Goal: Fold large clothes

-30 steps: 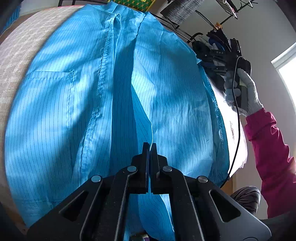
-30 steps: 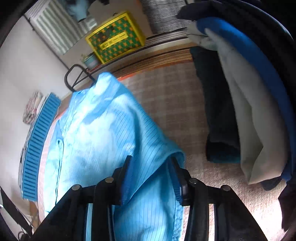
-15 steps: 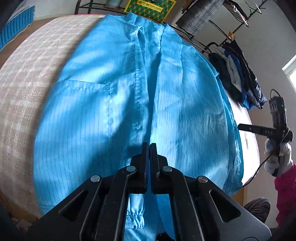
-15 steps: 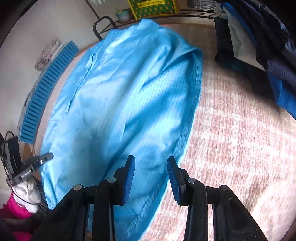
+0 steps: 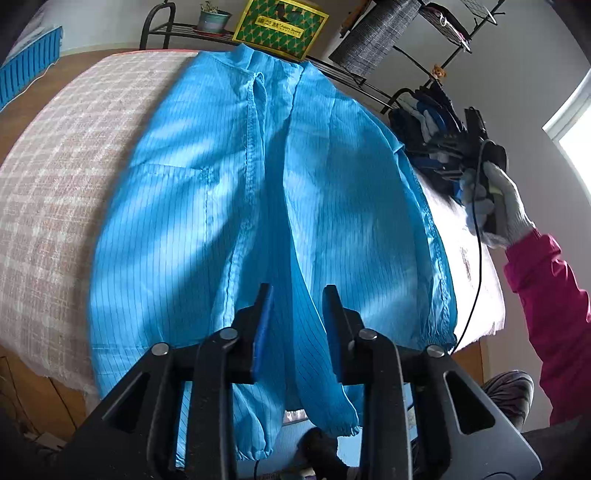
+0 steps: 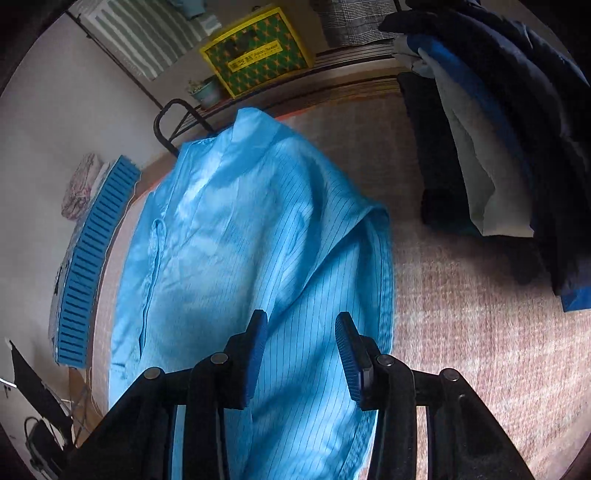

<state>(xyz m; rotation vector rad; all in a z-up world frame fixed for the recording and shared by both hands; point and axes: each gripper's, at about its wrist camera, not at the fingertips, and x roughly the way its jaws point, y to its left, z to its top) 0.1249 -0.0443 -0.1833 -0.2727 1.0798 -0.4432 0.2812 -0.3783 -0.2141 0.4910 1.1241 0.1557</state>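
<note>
A light blue pinstriped coat (image 5: pixel 229 206) lies front up on the checked table cover (image 5: pixel 62 177), collar at the far end. Both sleeves are laid down the middle and hang over the near edge. My left gripper (image 5: pixel 297 291) hovers over the right sleeve (image 5: pixel 314 350); its jaws are opening and the pads press on nothing. In the right wrist view my right gripper (image 6: pixel 301 321) stands open above the coat (image 6: pixel 229 236), near its folded right edge (image 6: pixel 384 266), with cloth below it but not pinched. A white-gloved hand (image 5: pixel 495 199) holds that gripper at the table's right side.
A heap of dark and blue clothes (image 6: pixel 498 129) lies on the table right of the coat. Behind the table stand a rack with a yellow-green box (image 5: pixel 280 29) and a potted plant (image 5: pixel 214 20). A blue slatted crate (image 6: pixel 92 258) is to the left. A pink sleeve (image 5: pixel 546 295) is near the right edge.
The left jaws, shut before, have parted, and that gripper has drawn back and up. The right gripper let go of the coat's folded edge, pulled away, then came back over it.
</note>
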